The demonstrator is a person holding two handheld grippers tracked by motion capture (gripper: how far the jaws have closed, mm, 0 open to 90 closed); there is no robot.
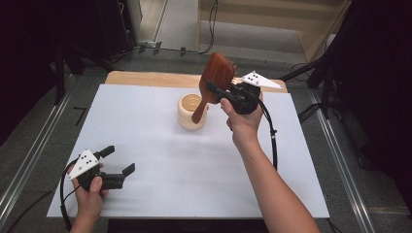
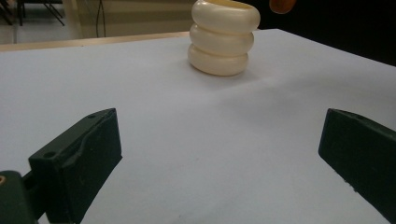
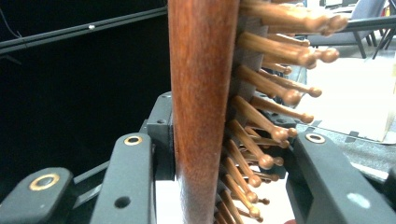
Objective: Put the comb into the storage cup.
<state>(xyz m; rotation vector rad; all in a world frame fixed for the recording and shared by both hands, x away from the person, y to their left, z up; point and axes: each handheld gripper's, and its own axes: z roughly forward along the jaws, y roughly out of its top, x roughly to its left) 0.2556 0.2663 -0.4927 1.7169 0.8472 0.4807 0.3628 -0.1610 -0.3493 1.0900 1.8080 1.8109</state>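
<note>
Gripping a reddish-brown wooden paddle hairbrush [image 1: 214,80] by its head, the right gripper [image 1: 218,91] is holding it above the far middle of the white table sheet [image 1: 160,165]. Its jaws are clamping the brush, one against the smooth back, the other among the wooden pins [image 3: 275,70]. The brush handle is pointing down toward the cream ribbed ring-stacked cup [image 1: 191,111], ending at its rim. Near the front left corner, the left gripper [image 1: 119,160] is sitting low over the sheet, jaws spread wide and holding nothing.
</note>
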